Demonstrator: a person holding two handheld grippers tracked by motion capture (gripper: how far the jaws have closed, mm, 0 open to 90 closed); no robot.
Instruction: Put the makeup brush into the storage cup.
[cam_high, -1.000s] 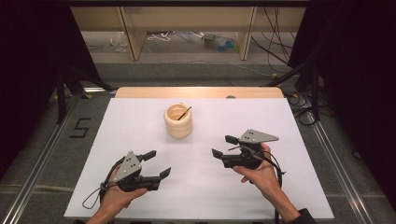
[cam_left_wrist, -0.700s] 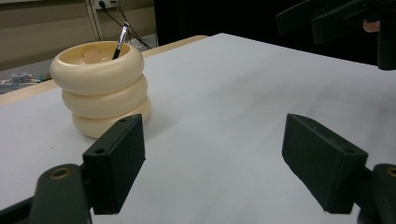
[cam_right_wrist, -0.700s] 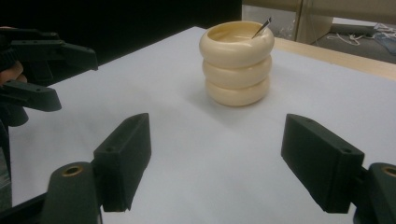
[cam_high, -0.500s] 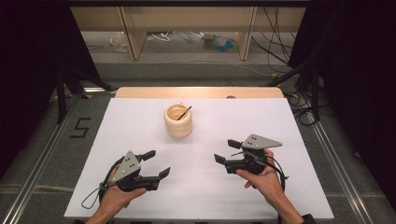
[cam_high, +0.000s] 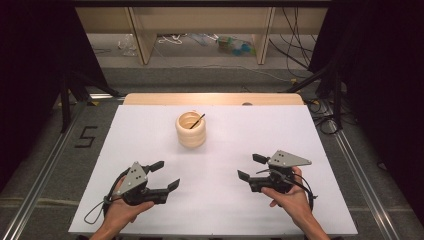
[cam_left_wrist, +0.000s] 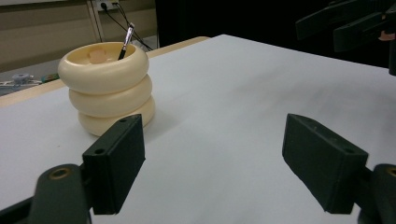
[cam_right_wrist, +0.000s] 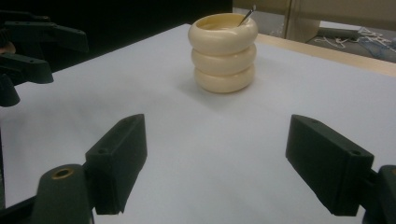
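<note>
Cream, ring-stacked, the glossy holder (cam_high: 190, 130) with its thin brush (cam_left_wrist: 125, 42) is seen ribbed from both gripper views. Wide, empty jaws are shown on the left gripper (cam_high: 165, 175), and on the right gripper (cam_high: 252, 167) they have just been opening.

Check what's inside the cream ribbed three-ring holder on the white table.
Inside the cream ribbed three-ring holder a thin dark brush with a silvery ferrule leans on the rim, beside something pale pinkish. The wall hides the bottom and the brush's lower end.
</note>
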